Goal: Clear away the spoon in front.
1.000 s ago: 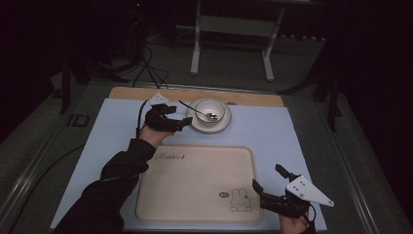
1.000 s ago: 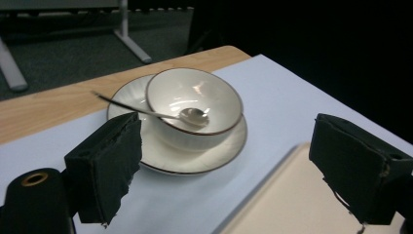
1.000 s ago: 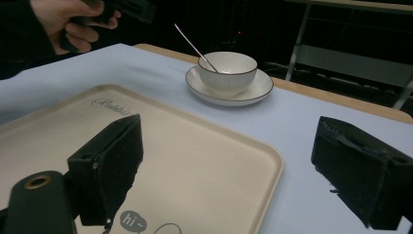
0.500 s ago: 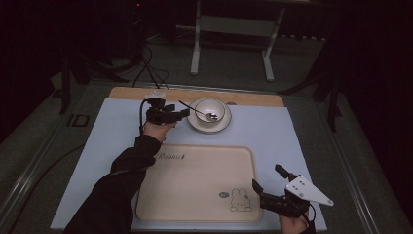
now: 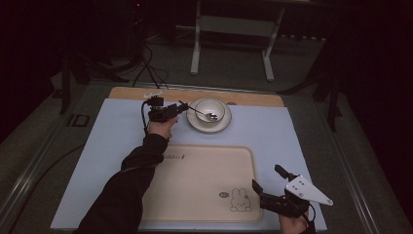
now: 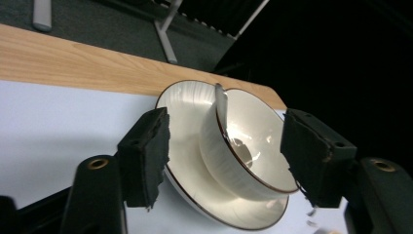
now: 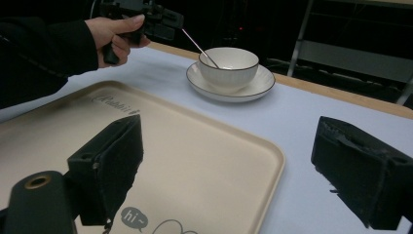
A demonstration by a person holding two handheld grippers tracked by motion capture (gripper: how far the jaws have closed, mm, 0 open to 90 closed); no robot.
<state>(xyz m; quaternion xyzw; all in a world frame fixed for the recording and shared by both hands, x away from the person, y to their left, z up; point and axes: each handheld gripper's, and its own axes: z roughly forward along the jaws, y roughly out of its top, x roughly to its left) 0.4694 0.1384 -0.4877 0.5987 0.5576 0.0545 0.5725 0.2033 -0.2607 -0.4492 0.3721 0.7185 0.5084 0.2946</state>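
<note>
A white bowl (image 5: 210,109) stands on a white saucer (image 5: 221,127) at the far middle of the table, with a metal spoon (image 5: 195,109) leaning in it. My left gripper (image 5: 181,108) is at the spoon's handle end, left of the bowl. In the left gripper view the thin spoon handle (image 6: 221,105) rises between the jaws of my left gripper (image 6: 229,158); they have just been closing, but the pads stand well apart and touch nothing. My right gripper (image 5: 267,177) hovers open at the near right corner of the beige tray (image 5: 195,180).
A light blue mat (image 5: 302,141) covers the table, with a wooden strip (image 5: 253,97) along its far edge. The tray (image 7: 195,146) bears a rabbit print and holds nothing. A metal stand (image 5: 234,29) is on the floor beyond the table.
My left gripper has moved slightly farther across the table, up to the spoon's handle end. The right gripper has stayed put.
</note>
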